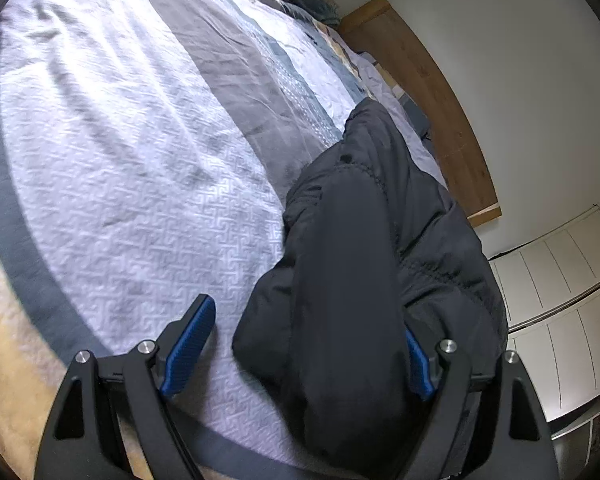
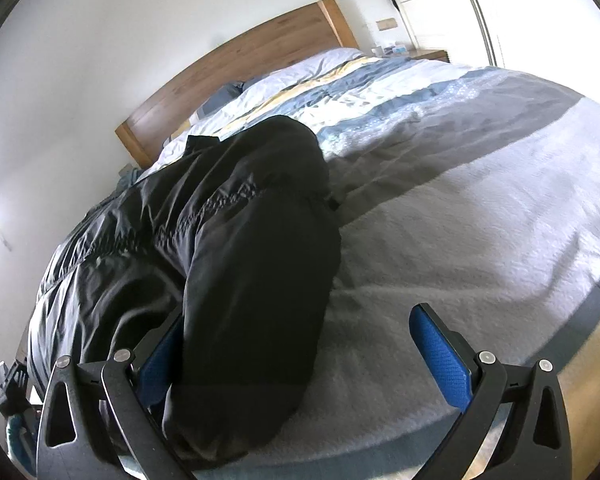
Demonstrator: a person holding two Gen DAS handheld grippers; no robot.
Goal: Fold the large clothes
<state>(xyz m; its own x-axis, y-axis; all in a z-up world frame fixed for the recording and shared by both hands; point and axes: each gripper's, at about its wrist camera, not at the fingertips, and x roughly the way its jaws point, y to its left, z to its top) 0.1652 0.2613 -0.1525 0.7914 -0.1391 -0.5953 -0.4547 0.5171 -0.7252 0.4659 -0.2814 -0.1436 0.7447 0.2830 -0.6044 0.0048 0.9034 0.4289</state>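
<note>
Both grippers, left gripper [image 1: 304,350] and right gripper [image 2: 300,354], stand spread apart around the jacket [image 1: 364,248] lying on the bed [image 1: 132,152] toward the headboard [image 2: 236,64]; we judge a fold is in hand, and next we must pinch its near edge.

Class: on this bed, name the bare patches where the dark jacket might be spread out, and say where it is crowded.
Free: the white textured blanket between the black jacket and the grey border band. Also the grey blanket strip below the striped duvet. Crowded: beside the wooden headboard, where the jacket lies bunched.
</note>
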